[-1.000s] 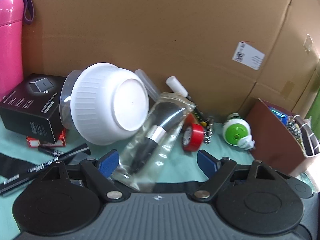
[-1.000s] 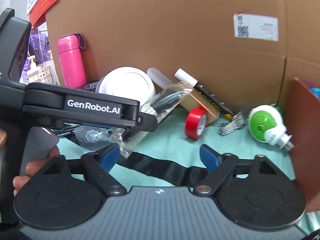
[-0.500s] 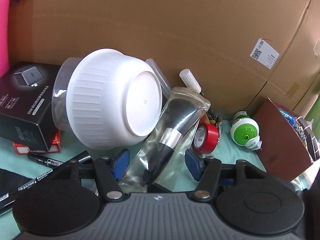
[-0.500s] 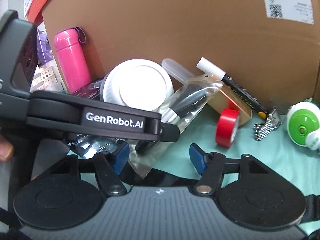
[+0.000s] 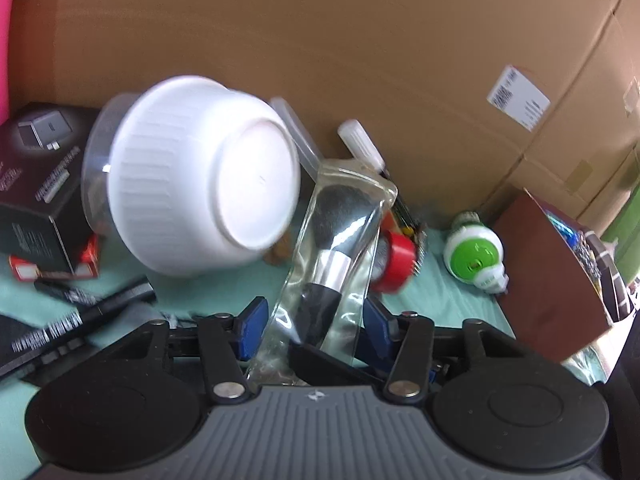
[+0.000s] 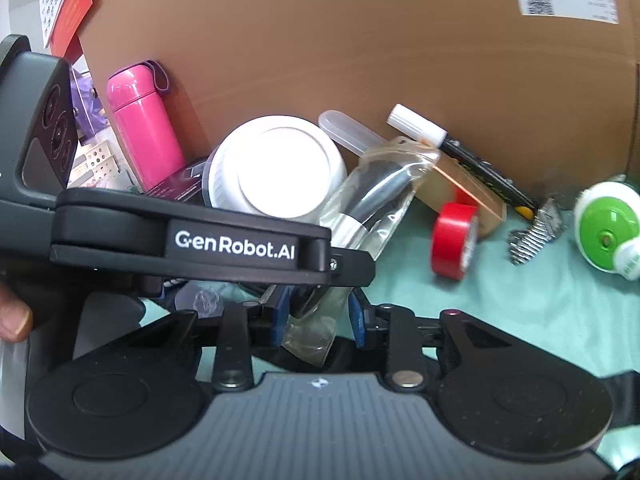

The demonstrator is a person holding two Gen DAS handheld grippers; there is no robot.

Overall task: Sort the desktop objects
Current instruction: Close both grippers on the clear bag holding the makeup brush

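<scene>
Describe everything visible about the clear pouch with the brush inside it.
The clear pouch is a glossy, see-through plastic sleeve holding a makeup brush with dark bristles, a silver ferrule and a black handle. It stands tilted, its top leaning near the overturned white bowl. Its lower end sits between the pads of both the left gripper and the right gripper; both have just been closing on it, the right one narrowly.

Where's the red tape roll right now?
Right wrist view: the red tape roll stands on edge right of centre, between the bagged makeup brush and the green-and-white gadget.
</scene>
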